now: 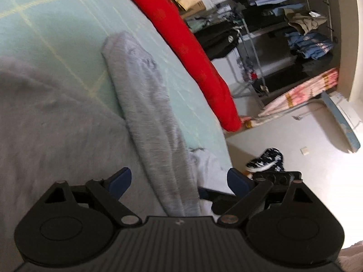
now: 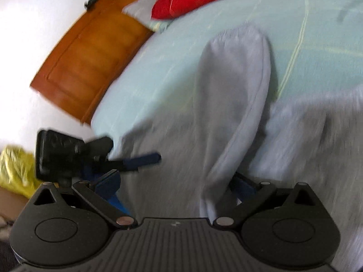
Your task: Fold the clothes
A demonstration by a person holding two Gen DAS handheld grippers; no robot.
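Observation:
A grey sweatshirt (image 1: 56, 117) lies spread on the pale green bed sheet (image 1: 56, 22). One sleeve (image 1: 145, 95) runs away from me toward its cuff, and its near end passes between the wide-apart fingers of my left gripper (image 1: 180, 179), which stands open just above the cloth. In the right wrist view the other grey sleeve (image 2: 236, 86) stretches up the sheet (image 2: 163, 68). My right gripper (image 2: 175, 183) is open too, with that sleeve's near end lying against its right finger. The left gripper (image 2: 136, 159) shows at this view's left, low over the garment's edge.
A red pillow (image 1: 188, 38) lies along the bed's far edge, by a wooden headboard (image 2: 90, 52). Past the bed edge are floor with a dark patterned shoe (image 1: 267, 161), metal shelves of clothes (image 1: 283, 22), an ironing board (image 1: 344, 122) and a yellow bag (image 2: 15, 167).

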